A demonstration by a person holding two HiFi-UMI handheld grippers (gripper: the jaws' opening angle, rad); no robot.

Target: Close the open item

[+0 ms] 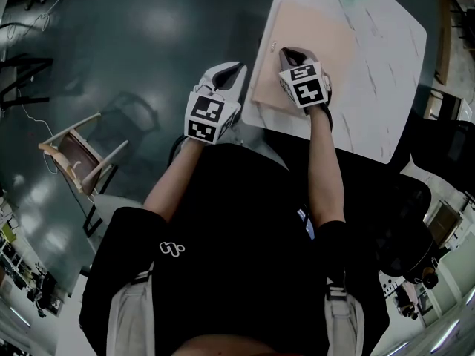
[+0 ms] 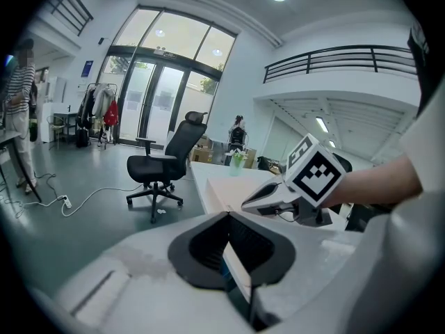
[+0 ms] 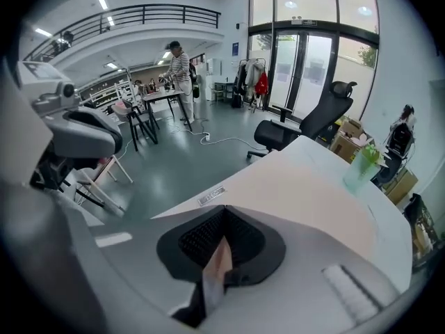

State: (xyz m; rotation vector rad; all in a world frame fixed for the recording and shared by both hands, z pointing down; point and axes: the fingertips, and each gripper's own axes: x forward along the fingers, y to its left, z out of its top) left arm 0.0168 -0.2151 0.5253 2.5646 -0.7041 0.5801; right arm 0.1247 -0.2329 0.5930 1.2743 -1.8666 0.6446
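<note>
Dark glossy floor (image 1: 133,43) fills the head view's nine-o'clock side, and a white marbled counter (image 1: 386,73) runs from one to three o'clock. On the counter lies the task's thing, a flat beige item (image 1: 312,28), with its near corner close to the counter's edge. I cannot tell whether it lies open. The right claw (image 1: 291,53) hangs over its near end at one o'clock. The left claw (image 1: 231,73) sits at twelve, off the counter and above the floor.

In the left gripper view the left claw's jaws meet with nothing between them, and an office chair (image 2: 167,162) stands at nine o'clock.

In the right gripper view the jaws are likewise together and look empty. The beige item stretches toward one o'clock. A small white label (image 3: 212,195) sits at its near corner, the print too small to read. The cube markers carry only black-and-white squares.

A closed claw can only push. A shove here could slide the item across the smooth marble or off the near edge, and the left claw is too far away to steady it.
</note>
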